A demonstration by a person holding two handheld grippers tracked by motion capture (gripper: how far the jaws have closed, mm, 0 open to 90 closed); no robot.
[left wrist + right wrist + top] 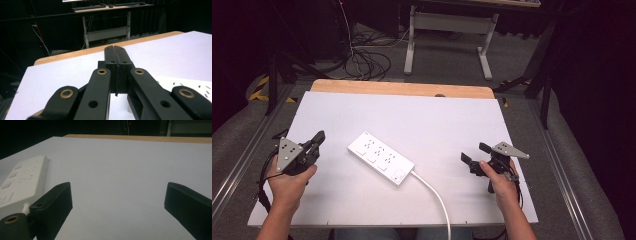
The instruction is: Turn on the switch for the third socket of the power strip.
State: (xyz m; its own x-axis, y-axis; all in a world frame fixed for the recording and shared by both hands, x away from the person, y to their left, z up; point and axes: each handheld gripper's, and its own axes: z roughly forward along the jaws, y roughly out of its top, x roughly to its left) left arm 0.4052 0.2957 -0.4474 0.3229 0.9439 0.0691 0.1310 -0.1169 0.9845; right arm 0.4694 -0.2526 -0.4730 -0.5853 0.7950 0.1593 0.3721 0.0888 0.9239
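Note:
A white power strip point(381, 157) lies at a slant in the middle of the white table point(422, 120), and its white cable point(436, 197) runs off the near edge. My left gripper point(318, 136) rests to the left of the strip, held by a hand. In the left gripper view its jaws press together with nothing between them point(115, 50). My right gripper point(475, 153) sits at the right side of the table, open and empty. In the right gripper view its two fingers stand wide apart point(117, 195), with the power strip point(23, 178) off to their left.
A wooden strip point(402, 89) edges the far side of the table. Behind it stand a white desk frame point(447, 30) and a tangle of cables point(362, 60) on the floor. Metal rails point(242, 160) run along both sides of the table.

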